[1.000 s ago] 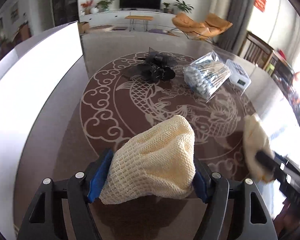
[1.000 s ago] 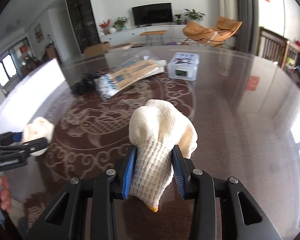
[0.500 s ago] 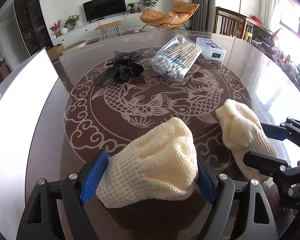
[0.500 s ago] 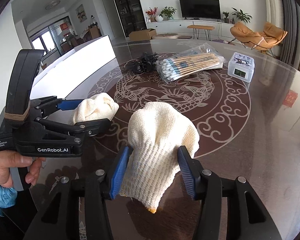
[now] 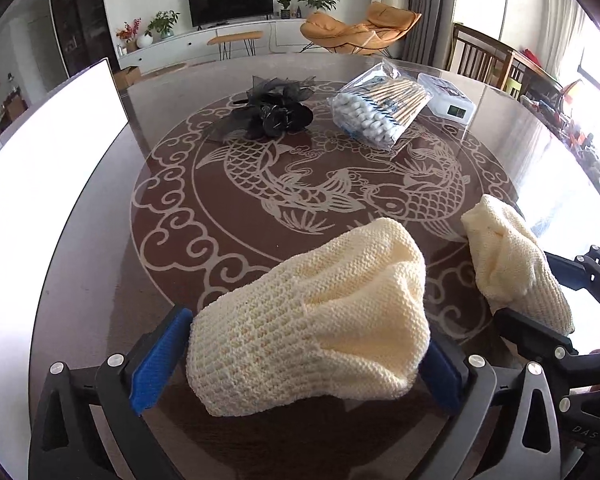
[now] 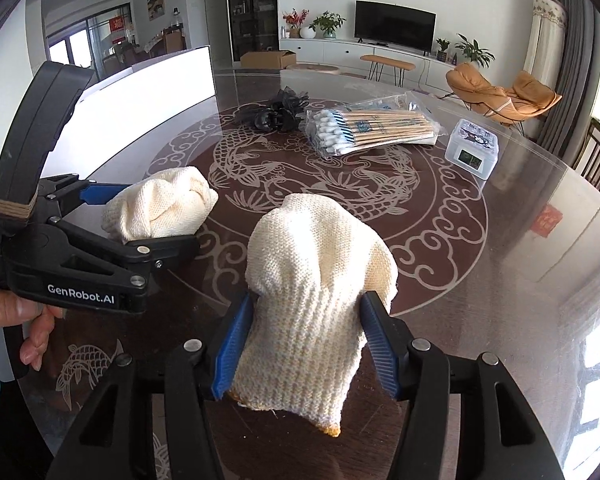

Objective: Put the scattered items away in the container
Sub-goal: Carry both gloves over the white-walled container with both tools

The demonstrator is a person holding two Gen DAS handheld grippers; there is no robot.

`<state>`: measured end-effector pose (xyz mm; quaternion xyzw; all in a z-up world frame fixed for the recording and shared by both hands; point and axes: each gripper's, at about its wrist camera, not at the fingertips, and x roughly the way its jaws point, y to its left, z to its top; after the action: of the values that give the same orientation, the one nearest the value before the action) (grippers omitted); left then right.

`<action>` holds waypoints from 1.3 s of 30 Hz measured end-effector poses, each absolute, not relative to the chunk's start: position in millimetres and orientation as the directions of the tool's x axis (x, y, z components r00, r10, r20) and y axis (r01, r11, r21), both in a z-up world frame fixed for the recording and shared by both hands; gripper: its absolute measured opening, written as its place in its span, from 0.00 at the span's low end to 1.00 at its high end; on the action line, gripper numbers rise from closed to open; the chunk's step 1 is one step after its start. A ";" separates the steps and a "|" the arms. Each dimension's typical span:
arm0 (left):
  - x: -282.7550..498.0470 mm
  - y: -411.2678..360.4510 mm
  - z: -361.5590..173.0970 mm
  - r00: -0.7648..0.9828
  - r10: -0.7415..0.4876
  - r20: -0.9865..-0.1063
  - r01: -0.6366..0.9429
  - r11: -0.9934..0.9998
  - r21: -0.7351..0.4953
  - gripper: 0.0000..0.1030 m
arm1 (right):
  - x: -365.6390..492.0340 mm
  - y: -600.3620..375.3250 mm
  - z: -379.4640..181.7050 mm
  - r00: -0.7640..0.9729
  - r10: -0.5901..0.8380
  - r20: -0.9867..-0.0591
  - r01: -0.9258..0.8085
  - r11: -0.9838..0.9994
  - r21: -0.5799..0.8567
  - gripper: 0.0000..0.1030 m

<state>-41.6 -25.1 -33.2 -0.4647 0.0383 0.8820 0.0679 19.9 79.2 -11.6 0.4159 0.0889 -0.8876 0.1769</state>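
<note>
Two cream knitted gloves lie on the glass table. One glove [image 5: 312, 320] sits between the blue pads of my left gripper [image 5: 304, 336]. Its jaws are opening and stand wide, the pads just at the glove's sides without squeezing. The other glove [image 6: 316, 264] sits in my right gripper [image 6: 306, 300], whose jaws are also opening, with a gap at the right pad. The right wrist view shows the left gripper [image 6: 156, 216] and its glove [image 6: 160, 204] to the left. The white container [image 5: 40, 160] stands at the table's left edge.
At the far side of the table [image 5: 100, 280] lie a black hair bow [image 5: 276, 112], a bag of cotton swabs [image 5: 380, 108] and a small clear box [image 5: 448, 100]. A person's hand [image 6: 8, 312] grips the left tool. Chairs stand beyond the table on the right.
Both grippers' jaws have spread apart and each glove has slackened and widened between the pads. The two grippers came closer side by side, and both views rolled.
</note>
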 end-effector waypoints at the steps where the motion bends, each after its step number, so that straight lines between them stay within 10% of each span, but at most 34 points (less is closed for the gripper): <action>1: -41.4 -25.1 -33.7 -0.559 0.084 -0.825 -0.155 -0.988 0.004 1.00 | 20.0 77.8 -12.1 -0.592 -0.234 -0.771 0.389 -0.921 -0.019 0.57; 18: -40.9 -24.6 -32.6 -0.540 0.117 -0.834 -0.208 -0.978 -0.003 1.00 | 20.7 71.1 -13.9 -0.595 -0.199 -0.779 0.393 -0.917 -0.066 0.60; 23: -33.1 -29.6 -21.8 -0.561 0.196 -0.804 -0.224 -0.971 -0.081 0.52 | 24.7 85.5 -6.0 -0.611 -0.233 -0.757 0.330 -0.944 0.024 0.34; 39: 33.8 -190.4 100.6 -0.728 0.166 -0.666 0.004 -0.969 -0.246 0.51 | 29.0 -22.7 68.8 -0.569 -0.450 -0.688 0.504 -0.852 0.140 0.33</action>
<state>33.8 -190.4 100.6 -0.3664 -0.1159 0.9221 0.0442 29.0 -22.7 68.8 0.3777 0.0358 -0.8851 0.2695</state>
